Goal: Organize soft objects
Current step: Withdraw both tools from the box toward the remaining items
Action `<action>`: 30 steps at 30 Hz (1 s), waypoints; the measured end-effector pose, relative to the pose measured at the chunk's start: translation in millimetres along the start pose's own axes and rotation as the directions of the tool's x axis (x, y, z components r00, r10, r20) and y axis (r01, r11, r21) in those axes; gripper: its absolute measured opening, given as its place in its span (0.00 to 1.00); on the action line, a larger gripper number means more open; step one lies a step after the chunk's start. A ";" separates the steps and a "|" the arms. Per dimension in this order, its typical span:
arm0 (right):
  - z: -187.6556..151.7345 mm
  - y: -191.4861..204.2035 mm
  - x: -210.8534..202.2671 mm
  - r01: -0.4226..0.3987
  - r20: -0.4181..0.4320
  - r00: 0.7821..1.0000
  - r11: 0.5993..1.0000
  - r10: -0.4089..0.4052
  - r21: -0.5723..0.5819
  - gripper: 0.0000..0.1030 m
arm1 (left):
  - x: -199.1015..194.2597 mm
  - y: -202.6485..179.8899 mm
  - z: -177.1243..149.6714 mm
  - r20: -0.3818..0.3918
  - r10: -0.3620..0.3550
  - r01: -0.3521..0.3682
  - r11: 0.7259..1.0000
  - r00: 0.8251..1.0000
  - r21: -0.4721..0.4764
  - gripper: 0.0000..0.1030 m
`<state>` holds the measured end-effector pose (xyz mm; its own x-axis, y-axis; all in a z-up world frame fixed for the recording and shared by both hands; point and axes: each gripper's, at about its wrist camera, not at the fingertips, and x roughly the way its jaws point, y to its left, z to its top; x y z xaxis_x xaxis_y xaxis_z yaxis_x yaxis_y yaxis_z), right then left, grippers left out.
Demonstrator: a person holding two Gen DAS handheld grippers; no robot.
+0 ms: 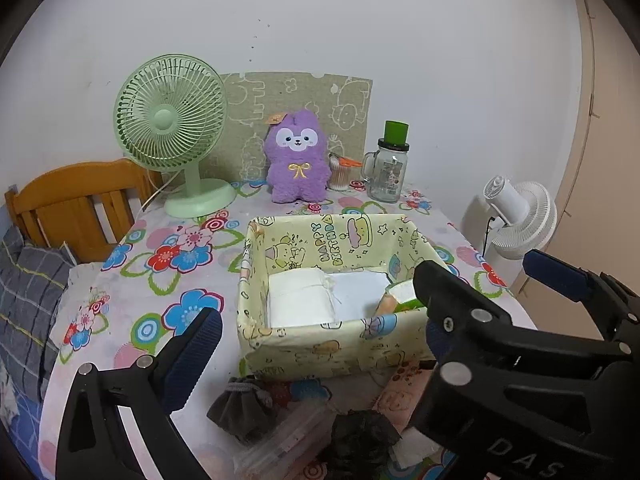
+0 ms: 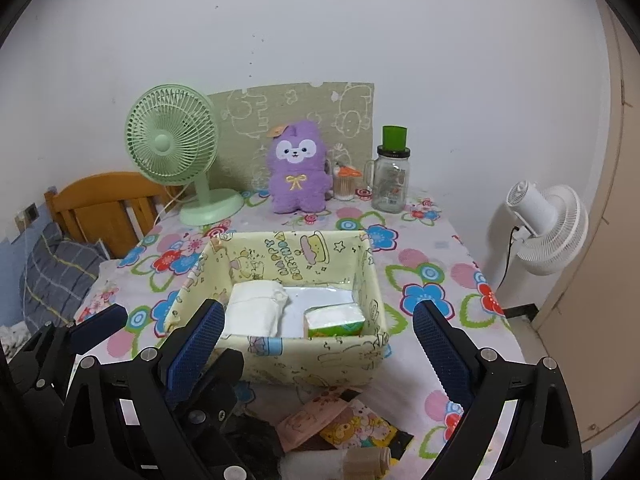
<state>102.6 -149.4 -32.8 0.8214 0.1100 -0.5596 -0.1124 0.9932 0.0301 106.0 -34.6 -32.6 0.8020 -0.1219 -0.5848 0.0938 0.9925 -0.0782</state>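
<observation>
Both the left gripper [image 1: 320, 344] and right gripper [image 2: 320, 340] are held wide open and empty; the yellow fabric box [image 2: 280, 352] is framed between the right gripper's 2 fingers, 1 white folded cloth [image 2: 256, 312] inside.

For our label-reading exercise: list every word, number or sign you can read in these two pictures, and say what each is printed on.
"HAPPY BIRTHDAY", on the inner back wall of the yellow fabric box.
"DAS", on the body of the right gripper as the left wrist view shows it; further letters may be cut off.
Glass jar: its printed label is too small to read.
Purple plush: its orange tag is too blurred to read.
</observation>
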 end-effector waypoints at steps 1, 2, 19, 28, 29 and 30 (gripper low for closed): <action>-1.5 -0.7 -1.4 0.000 -0.003 1.000 1.000 0.000 0.001 0.94 | -1.6 -0.5 -1.5 0.001 -0.002 0.002 1.000 1.000 0.002 1.00; -3.0 -1.2 -3.1 0.007 -0.003 1.000 1.000 -0.007 0.003 0.94 | -2.6 -1.1 -2.8 0.003 -0.004 0.004 1.000 1.000 0.003 1.00; -26.1 2.6 -35.4 0.022 0.027 0.999 1.000 -0.021 -0.021 0.94 | -34.7 -16.7 -27.2 0.051 -0.035 0.032 0.998 0.998 0.046 0.96; -41.5 5.9 -48.1 0.001 0.035 0.999 1.000 0.000 -0.022 0.94 | -49.0 -20.0 -40.9 0.063 -0.047 0.044 0.998 0.997 0.041 0.94; -44.4 5.7 -48.6 -0.003 0.035 0.999 1.000 0.004 -0.023 0.94 | -49.8 -20.5 -43.7 0.063 -0.049 0.046 0.998 0.997 0.041 0.94; -46.3 6.0 -48.6 -0.004 0.034 0.999 1.000 0.005 -0.025 0.94 | -50.1 -20.9 -45.7 0.063 -0.049 0.046 0.998 0.997 0.041 0.94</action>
<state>36.1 -150.5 -43.7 0.8394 0.1162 -0.5309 -0.1298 0.9915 0.0117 36.8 -49.5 -38.6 0.8322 -0.1692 -0.5279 0.1547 0.9853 -0.0720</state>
